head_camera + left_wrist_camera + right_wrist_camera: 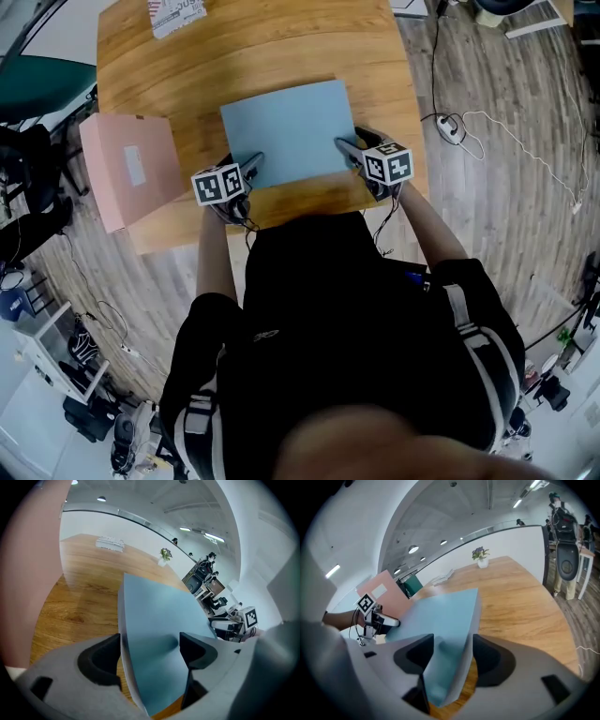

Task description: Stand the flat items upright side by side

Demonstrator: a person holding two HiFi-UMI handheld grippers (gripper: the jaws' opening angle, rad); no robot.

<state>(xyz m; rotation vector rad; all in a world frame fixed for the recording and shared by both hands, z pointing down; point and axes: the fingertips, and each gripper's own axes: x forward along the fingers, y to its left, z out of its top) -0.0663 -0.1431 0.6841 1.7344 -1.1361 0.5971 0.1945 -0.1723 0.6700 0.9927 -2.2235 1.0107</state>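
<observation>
Nothing is reading clearly: the white label [135, 165] on the pink folder [111, 183] and the printed packet [176, 14] at the tabletop's [281, 52] far edge are showing only blur.

I read the sheet [289, 127] as plain pale blue with no print. The table [244, 56] is warm honey-brown wood streaked with darker grain. The folder [127, 169] is soft pink with a small white label. The left gripper [251, 165] and right gripper [345, 147] are grey with black pads, and each cube [217, 184] is white with black square markers. The packet [176, 14] is white with red and dark print. The floor [506, 141] is grey-brown planks, the chair [37, 84] is teal, and the person's top [328, 300] is black with pale grey stripes.
</observation>
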